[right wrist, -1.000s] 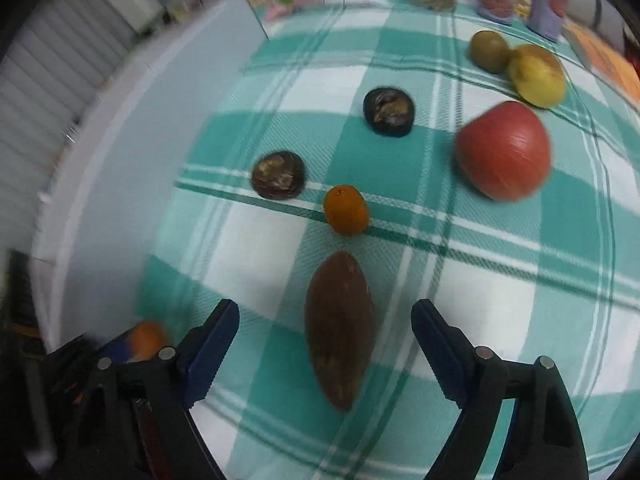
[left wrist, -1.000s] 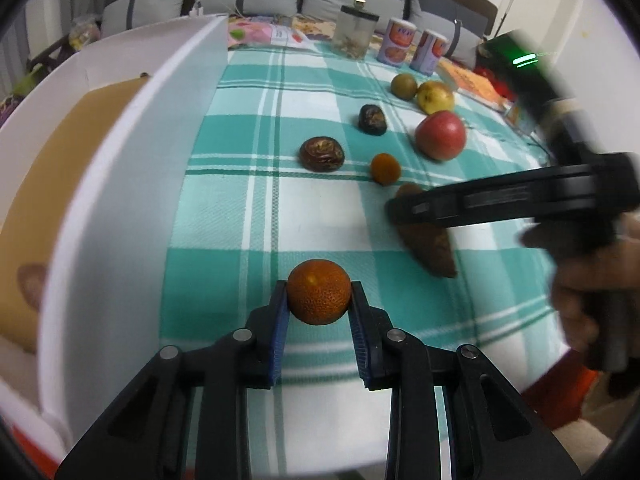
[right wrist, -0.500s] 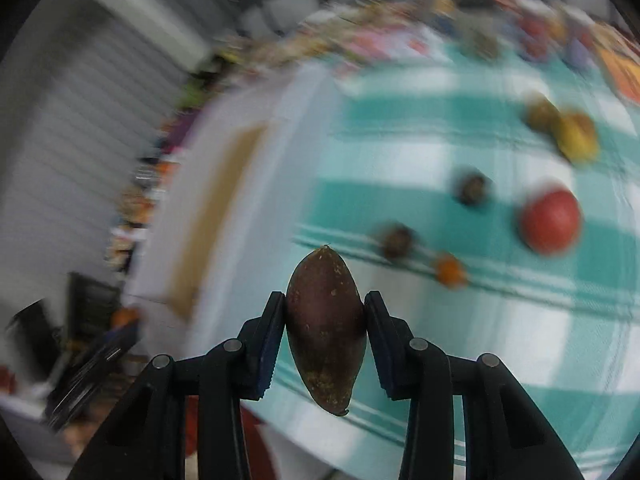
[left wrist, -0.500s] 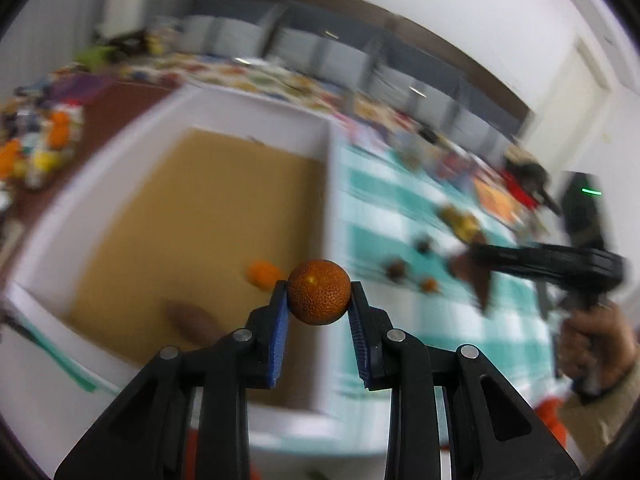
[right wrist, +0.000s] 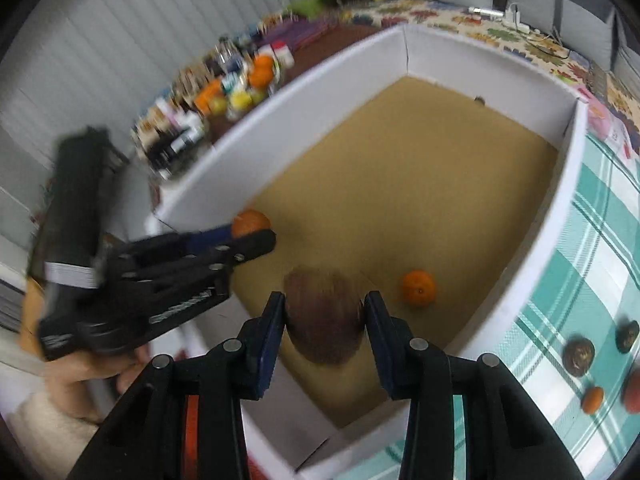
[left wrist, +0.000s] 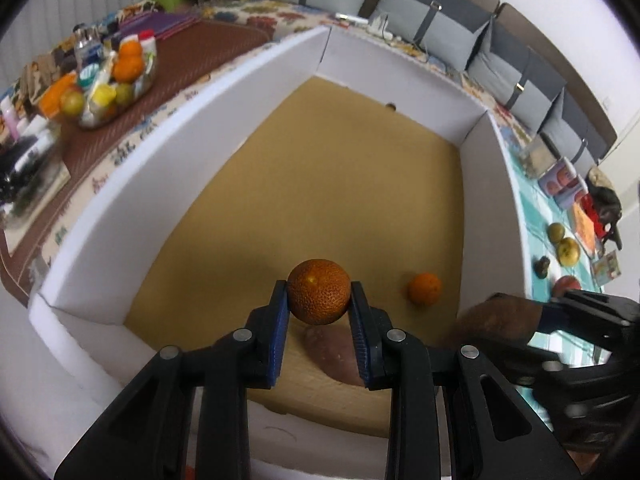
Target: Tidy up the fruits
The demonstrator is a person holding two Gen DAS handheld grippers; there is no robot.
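Both grippers are over the white box point(left wrist: 476, 184) with its tan floor. From the left wrist view, the left gripper point(left wrist: 319, 300) is clamped on a dark orange tangerine point(left wrist: 319, 291), its rough, pitted skin pressed between the blue pads, hanging above the box floor. That view alone shows a brown fruit point(left wrist: 334, 354) lying under the gripper, half hidden by the pads (too covered to name). A smaller, brighter orange point(left wrist: 425, 289) sits on the floor near the right wall. Switch to the right wrist view: the right gripper point(right wrist: 324, 314) is closed on a brown oval fruit point(right wrist: 323, 318), blurred here, also above the box. Only this view catches the person's hand point(right wrist: 86, 364) wrapped round the left gripper's black handle, with the tangerine point(right wrist: 250, 222) peeking out behind its tips. On the green-checked cloth over the counter point(right wrist: 600, 240) there remain two dark round fruits point(right wrist: 579, 353), a small orange one point(right wrist: 593, 399) and a red one cut off by the frame edge. The left view adds two yellow-green fruits point(left wrist: 568, 251) farther along, and a blurred clutter of bottles point(left wrist: 100, 80) beyond the box.
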